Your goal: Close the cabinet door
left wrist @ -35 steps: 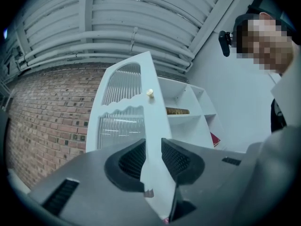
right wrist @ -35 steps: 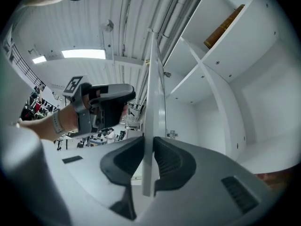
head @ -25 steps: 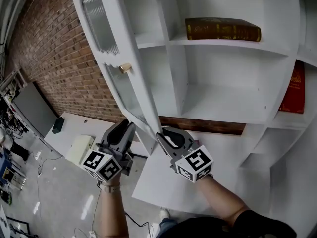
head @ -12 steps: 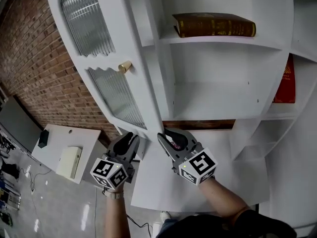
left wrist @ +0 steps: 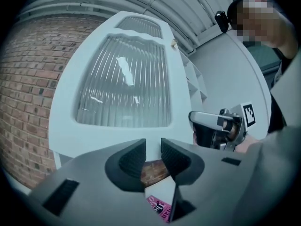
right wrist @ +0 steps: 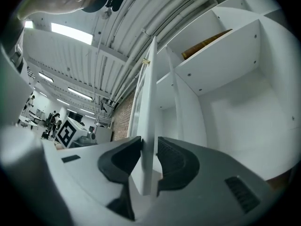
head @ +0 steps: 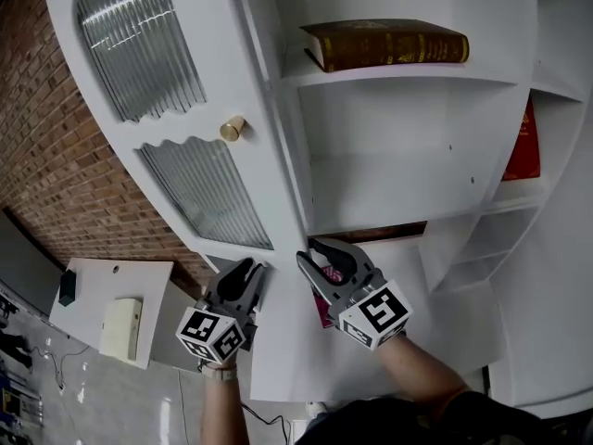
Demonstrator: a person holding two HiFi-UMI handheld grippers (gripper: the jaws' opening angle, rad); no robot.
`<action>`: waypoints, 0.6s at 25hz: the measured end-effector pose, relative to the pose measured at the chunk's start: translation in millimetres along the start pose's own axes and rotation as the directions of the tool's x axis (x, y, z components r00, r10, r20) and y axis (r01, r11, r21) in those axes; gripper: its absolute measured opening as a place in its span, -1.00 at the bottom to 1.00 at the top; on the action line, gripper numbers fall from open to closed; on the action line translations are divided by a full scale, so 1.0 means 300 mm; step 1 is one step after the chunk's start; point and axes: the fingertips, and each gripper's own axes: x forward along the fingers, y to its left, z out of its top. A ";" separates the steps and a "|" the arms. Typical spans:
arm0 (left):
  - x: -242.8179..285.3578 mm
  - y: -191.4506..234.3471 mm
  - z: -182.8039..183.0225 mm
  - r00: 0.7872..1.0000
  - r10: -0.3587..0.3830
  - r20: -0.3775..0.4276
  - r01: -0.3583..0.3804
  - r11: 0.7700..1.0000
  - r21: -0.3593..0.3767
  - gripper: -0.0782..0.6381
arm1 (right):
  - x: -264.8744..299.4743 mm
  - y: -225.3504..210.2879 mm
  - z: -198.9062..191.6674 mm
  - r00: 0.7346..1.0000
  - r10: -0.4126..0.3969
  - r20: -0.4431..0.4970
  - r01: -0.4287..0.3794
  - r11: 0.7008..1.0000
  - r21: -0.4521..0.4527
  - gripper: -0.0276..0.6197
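Observation:
The white cabinet door, with ribbed glass panes and a brass knob, stands part-way open at the left of the shelves. My right gripper sits at the door's lower free edge. In the right gripper view that door edge runs between the right gripper's jaws, which have just been opening: one pad touches it and a gap shows at the other. My left gripper is below the door's bottom rail, open and empty. The left gripper view faces the door's lower pane.
A brown book lies on the upper shelf and a red book stands in the right compartment. A pink item lies on the white ledge under my right gripper. A brick wall is behind the door.
The door has swung round towards the shelves with my right gripper at its edge. The left gripper has dropped below the door. The right jaws now stand wider around the edge.

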 end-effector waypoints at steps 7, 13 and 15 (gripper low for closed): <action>0.032 0.030 -0.005 0.998 -0.064 0.020 0.064 0.998 -0.011 -0.56 | 0.020 -0.055 -0.008 0.996 -0.084 -0.005 0.084 0.996 -0.020 -0.48; 0.052 0.047 -0.005 0.994 -0.107 0.036 0.108 0.994 -0.017 -0.60 | 0.039 -0.088 -0.016 0.990 -0.139 -0.008 0.139 0.990 -0.037 -0.48; 0.060 0.053 -0.006 0.993 -0.111 0.038 0.112 0.994 -0.015 -0.60 | 0.044 -0.100 -0.018 0.988 -0.152 -0.009 0.152 0.987 -0.043 -0.48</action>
